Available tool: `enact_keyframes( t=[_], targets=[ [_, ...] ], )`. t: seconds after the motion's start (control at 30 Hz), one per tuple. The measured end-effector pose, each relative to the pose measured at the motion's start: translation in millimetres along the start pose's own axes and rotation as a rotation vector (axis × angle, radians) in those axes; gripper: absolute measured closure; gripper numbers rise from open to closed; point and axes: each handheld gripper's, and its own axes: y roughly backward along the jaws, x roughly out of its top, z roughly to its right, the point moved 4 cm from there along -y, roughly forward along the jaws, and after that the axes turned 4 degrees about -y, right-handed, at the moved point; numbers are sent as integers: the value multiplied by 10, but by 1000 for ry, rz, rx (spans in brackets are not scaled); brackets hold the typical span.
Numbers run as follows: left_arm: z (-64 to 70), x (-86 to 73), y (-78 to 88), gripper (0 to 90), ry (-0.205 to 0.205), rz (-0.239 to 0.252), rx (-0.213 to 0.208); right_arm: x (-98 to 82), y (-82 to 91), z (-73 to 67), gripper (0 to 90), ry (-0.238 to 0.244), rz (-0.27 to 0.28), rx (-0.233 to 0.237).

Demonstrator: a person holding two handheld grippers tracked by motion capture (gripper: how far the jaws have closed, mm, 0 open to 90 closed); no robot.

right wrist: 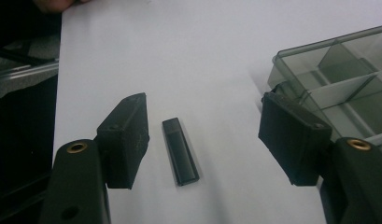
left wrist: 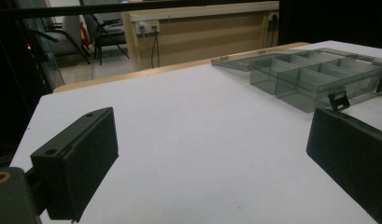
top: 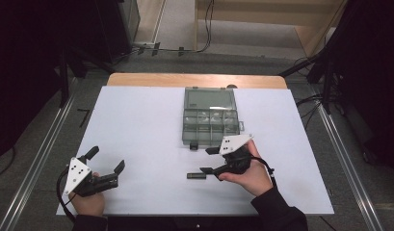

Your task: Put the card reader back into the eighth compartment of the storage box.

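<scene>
The black stick point(right wrist: 180, 150) lies flat on the white table point(top: 137, 125), near the front edge, just in front of the open compartment box point(top: 210, 117). In the right gripper view it is seen between the jaws of the right gripper point(right wrist: 212, 140), untouched, its long axis running along the jaws, closer to one pad. The jaws stand partly open. The left gripper point(top: 106, 160), wide open and empty, is held well apart near the front left corner.

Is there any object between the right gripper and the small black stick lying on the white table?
No. The black stick lies flat on the bare table between the right gripper's open jaws, untouched. The open compartment box sits off to one side.
</scene>
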Motion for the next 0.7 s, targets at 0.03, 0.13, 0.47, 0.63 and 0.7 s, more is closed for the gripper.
enact_keyframes(
  t=[0.03, 0.13, 0.47, 0.63, 0.7],
  targets=[
    [0, 0, -1, 23, 0, -1, 0, -7, -28, -8, 334, 5, -18, 8],
    [-2, 0, 1, 22, 1, 1, 0, -17, -67, -17, 345, 10, -38, 15],
    [-3, 1, 0, 23, 5, 3, -1, -61, -178, -19, 366, 5, -77, 44],
    [-4, 1, 1, 23, 5, 2, -1, -92, -240, -36, 371, 12, -114, 66],
    [-4, 1, 1, 22, 4, 1, -1, -108, -261, -38, 388, 23, -125, 72]
  ],
)
